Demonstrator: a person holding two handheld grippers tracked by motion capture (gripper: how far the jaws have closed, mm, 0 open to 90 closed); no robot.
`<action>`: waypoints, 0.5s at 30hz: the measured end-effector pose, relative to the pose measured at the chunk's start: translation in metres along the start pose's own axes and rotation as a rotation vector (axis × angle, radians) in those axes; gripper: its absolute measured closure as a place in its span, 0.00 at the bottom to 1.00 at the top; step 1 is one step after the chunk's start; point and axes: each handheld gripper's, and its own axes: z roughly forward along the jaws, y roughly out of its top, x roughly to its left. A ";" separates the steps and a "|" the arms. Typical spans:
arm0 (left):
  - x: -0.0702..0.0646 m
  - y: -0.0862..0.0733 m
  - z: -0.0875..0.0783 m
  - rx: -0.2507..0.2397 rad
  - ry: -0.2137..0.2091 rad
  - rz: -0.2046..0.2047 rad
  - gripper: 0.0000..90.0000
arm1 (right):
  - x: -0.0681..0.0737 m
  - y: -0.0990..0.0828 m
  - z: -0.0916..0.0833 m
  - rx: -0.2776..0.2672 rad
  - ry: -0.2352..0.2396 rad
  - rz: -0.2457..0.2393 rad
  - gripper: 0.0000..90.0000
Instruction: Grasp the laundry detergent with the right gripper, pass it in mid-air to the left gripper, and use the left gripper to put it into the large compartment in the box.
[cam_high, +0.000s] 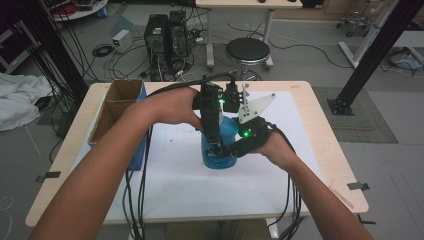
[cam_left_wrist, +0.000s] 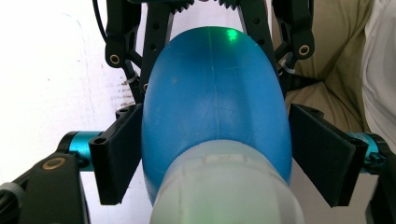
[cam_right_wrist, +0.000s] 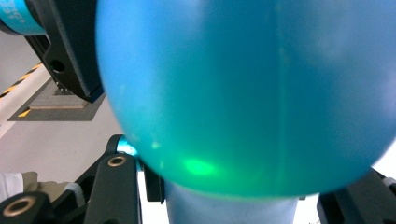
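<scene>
Both tools meet at a blue bottle (cam_high: 220, 142) standing upright on the white sheet that covers the surface (cam_high: 175, 185).

The left tool (cam_high: 216, 145) comes down over the bottle from above. In the left gripper view the blue body (cam_left_wrist: 212, 107) and a pale, whitish cap end (cam_left_wrist: 224, 186) sit between its two black jaws; the left jaw lies against the bottle's side, while the right jaw stands a little off it, so the tool is partly open and not pressing on both sides.

The right tool (cam_high: 235, 150) reaches in from the bottle's right side, low down. In the right gripper view the blue bulge (cam_right_wrist: 247, 93) swells over a narrower blue part (cam_right_wrist: 229, 207) that sits between its jaws (cam_right_wrist: 229, 200), which are drawn in as tight as they get and grip it.

No label, brand or lettering can be read on the bottle; its blue skin shows a moulded seam line and green light spots. A brown cardboard box (cam_high: 116, 107) stands well off to the left of the left tool.
</scene>
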 end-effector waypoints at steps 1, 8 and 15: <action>0.000 0.000 0.000 0.000 0.000 -0.001 0.23 | 0.000 0.000 0.000 0.001 0.000 -0.001 0.50; 0.000 0.000 0.000 0.001 0.003 0.003 0.23 | 0.000 0.000 0.000 0.001 -0.001 0.004 0.50; -0.001 0.001 0.000 -0.004 0.001 0.016 0.29 | 0.001 0.000 0.000 0.004 0.000 0.007 0.50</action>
